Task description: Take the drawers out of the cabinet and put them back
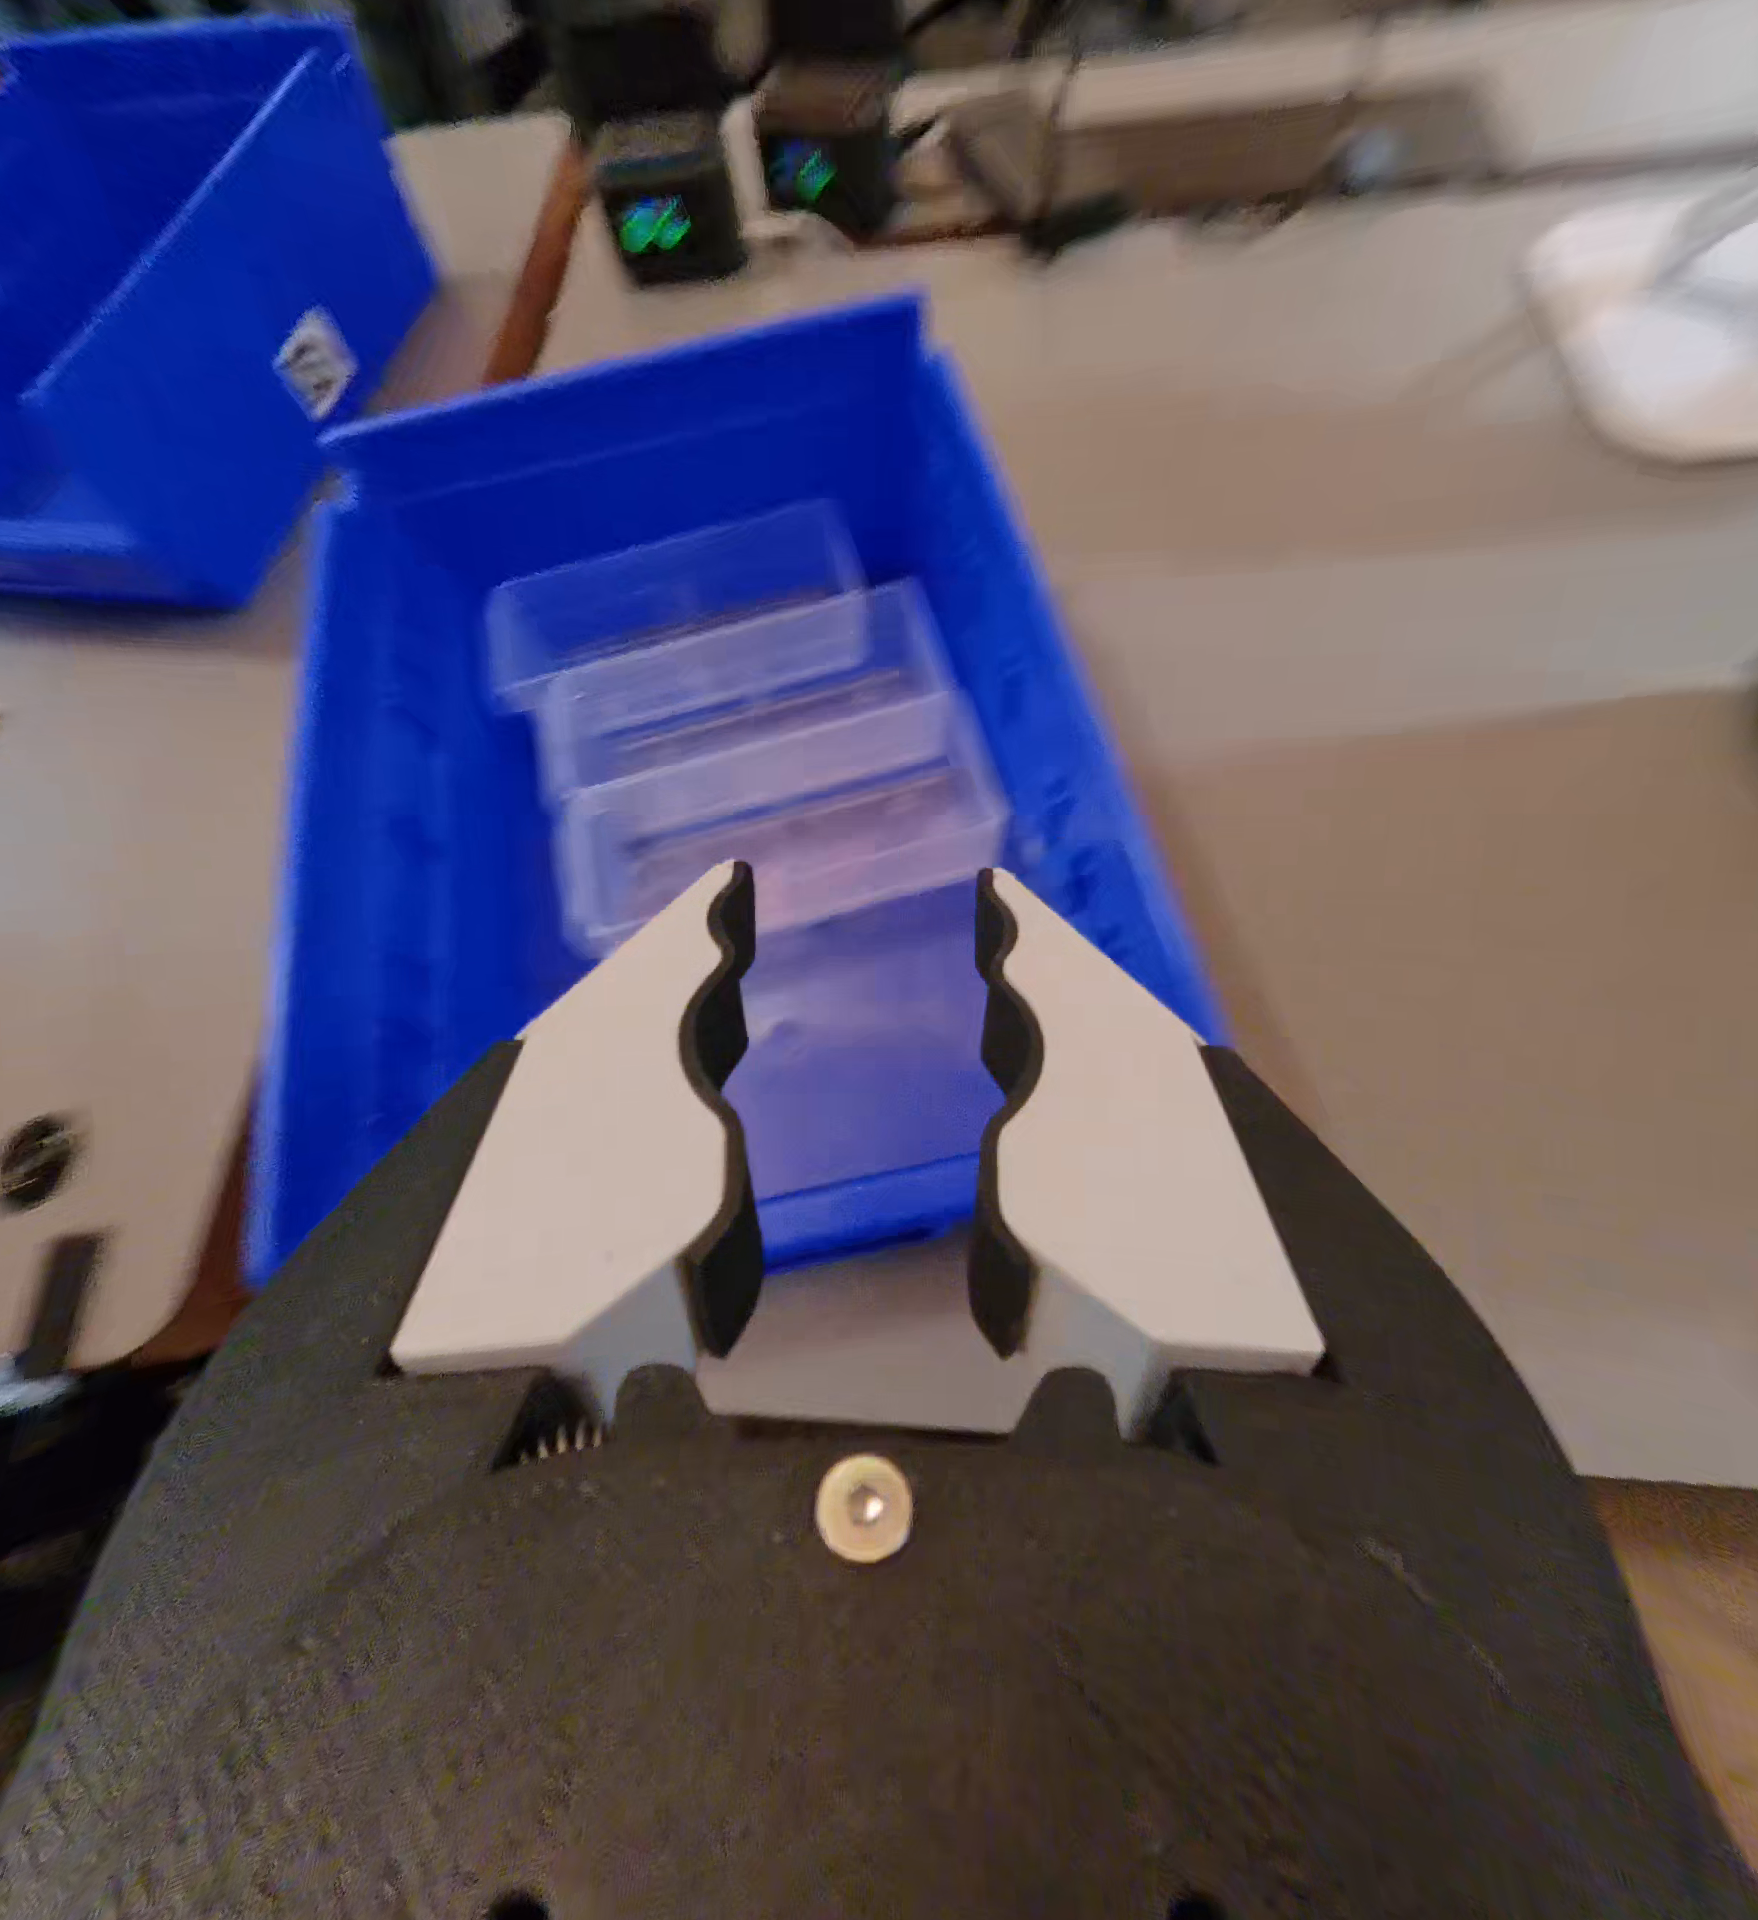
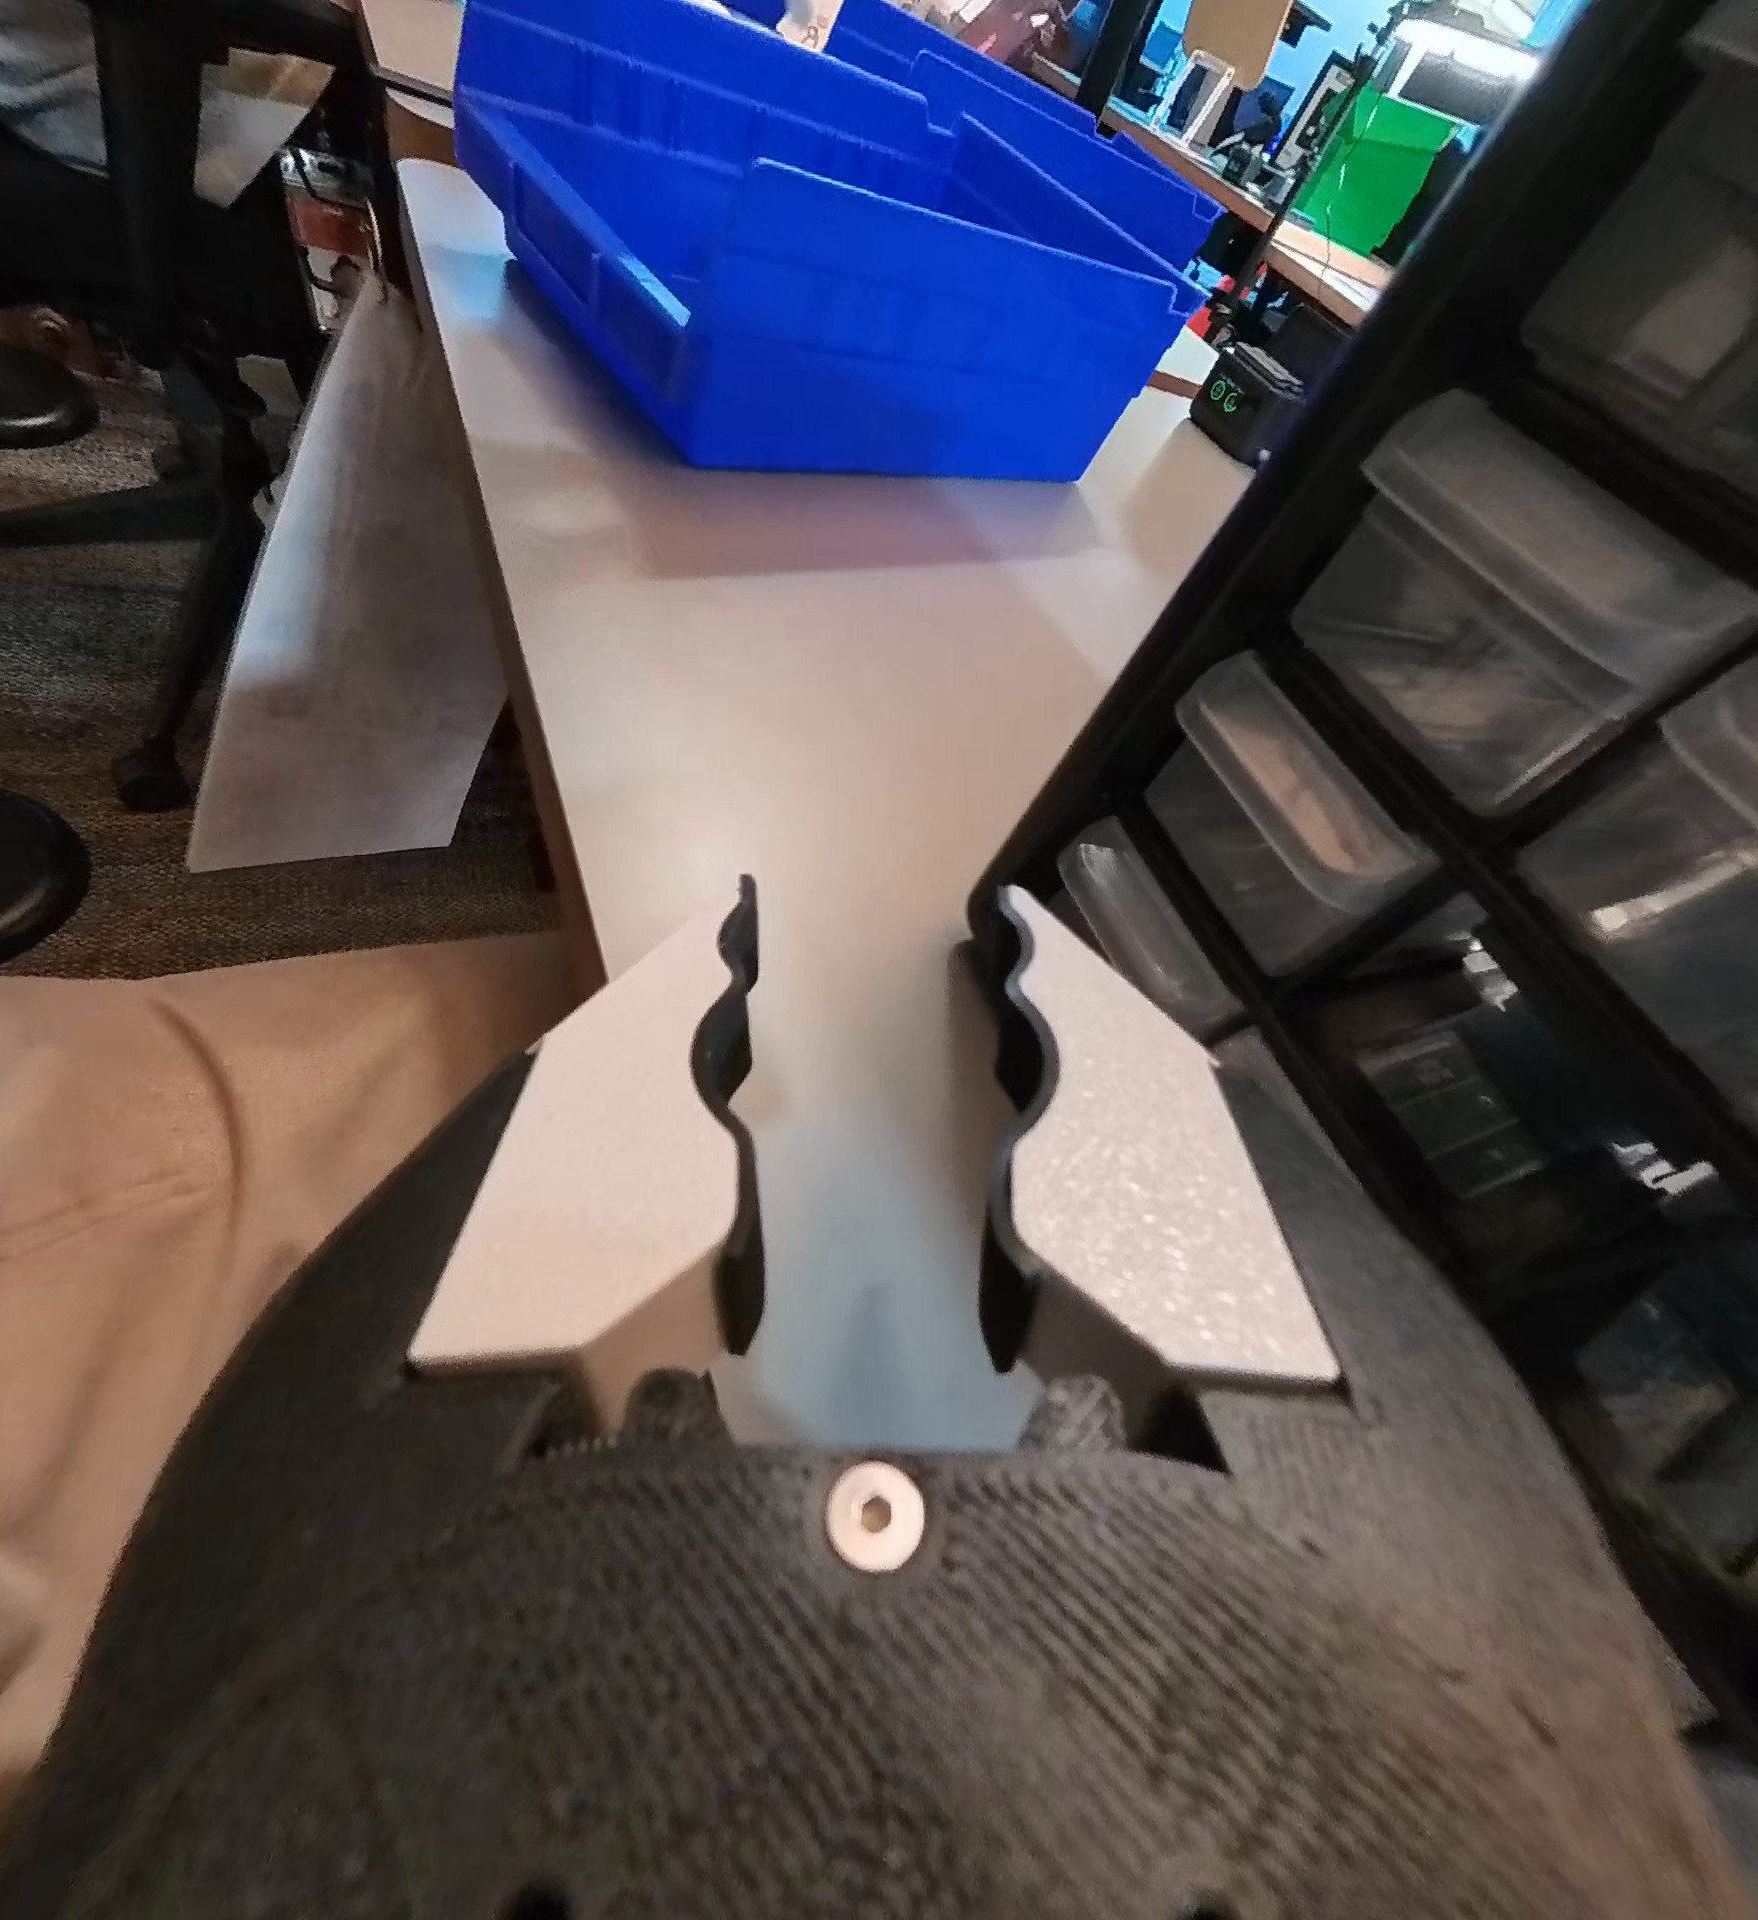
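Observation:
In the left wrist view, three clear plastic drawers (image 1: 750, 717) lie stacked in a row inside a blue bin (image 1: 387, 831) on the grey table. My left gripper (image 1: 864, 883) is open and empty, hovering over the bin's near half, just short of the nearest drawer. In the right wrist view, a black cabinet (image 2: 1301, 665) with several clear drawers (image 2: 1509, 613) in its slots stands at the right, tilted in the frame. My right gripper (image 2: 870, 914) is open and empty, low over the table beside the cabinet's left edge.
A second blue bin (image 1: 127, 312) stands at the back left of the left wrist view. The blue bins (image 2: 854, 291) also show ahead in the right wrist view. Small black devices with green lights (image 1: 667, 208) sit behind. The table edge (image 2: 501, 623) and chairs are on the left.

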Demonstrator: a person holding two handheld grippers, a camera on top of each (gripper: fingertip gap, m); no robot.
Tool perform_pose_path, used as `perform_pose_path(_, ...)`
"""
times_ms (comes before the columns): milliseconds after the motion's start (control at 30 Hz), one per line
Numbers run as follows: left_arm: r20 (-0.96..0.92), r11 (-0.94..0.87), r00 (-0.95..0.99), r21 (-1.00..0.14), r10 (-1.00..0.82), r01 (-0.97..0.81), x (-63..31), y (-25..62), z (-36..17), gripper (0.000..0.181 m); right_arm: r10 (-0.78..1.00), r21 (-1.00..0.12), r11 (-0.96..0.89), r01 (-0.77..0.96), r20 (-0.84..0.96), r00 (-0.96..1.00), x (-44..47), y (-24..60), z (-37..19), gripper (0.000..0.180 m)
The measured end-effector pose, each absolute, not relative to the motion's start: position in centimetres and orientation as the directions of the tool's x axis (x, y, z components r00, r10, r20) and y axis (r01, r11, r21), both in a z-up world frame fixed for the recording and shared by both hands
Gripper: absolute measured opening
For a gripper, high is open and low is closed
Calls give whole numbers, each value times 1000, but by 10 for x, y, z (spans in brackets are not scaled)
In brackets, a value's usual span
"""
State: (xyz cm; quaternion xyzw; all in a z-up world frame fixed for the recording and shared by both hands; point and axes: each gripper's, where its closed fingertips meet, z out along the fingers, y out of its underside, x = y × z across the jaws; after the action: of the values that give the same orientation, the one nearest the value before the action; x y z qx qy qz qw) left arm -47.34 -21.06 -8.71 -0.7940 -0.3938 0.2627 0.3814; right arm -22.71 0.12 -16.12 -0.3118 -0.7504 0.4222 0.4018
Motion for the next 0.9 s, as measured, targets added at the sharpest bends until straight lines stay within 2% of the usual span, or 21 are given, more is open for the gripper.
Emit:
perform_pose_path(200,-397,-608,466,-598,791,522,-508,-242,-152,42,797,-880,458,127,343,-496,-225,-5,-164,44)
perform_pose_path(333,-678,-788,462,-296,571,540,-524,-256,-177,39,797,-877,463,128,348,-494,-225,-4,-164,44)
perform_pose_path(400,-721,-816,488,-187,492,547,-527,-256,-184,44,803,-882,452,134,337,-491,-226,-2,-164,44)
perform_pose_path(567,-684,-832,543,-175,487,526,-529,-238,-200,52,818,-891,429,147,314,-481,-228,1,-162,44)
perform_pose_path(733,-664,-824,541,-211,516,526,-532,-236,-199,52,814,-883,447,142,336,-475,-228,0,-164,44)
perform_pose_path(800,-676,-826,529,-220,513,519,-534,-238,-197,45,809,-877,459,140,348,-474,-228,-1,-165,44)
perform_pose_path(900,-687,-819,498,-260,529,511,-538,-242,-190,24,801,-870,475,136,362,-477,-227,-2,-166,44)
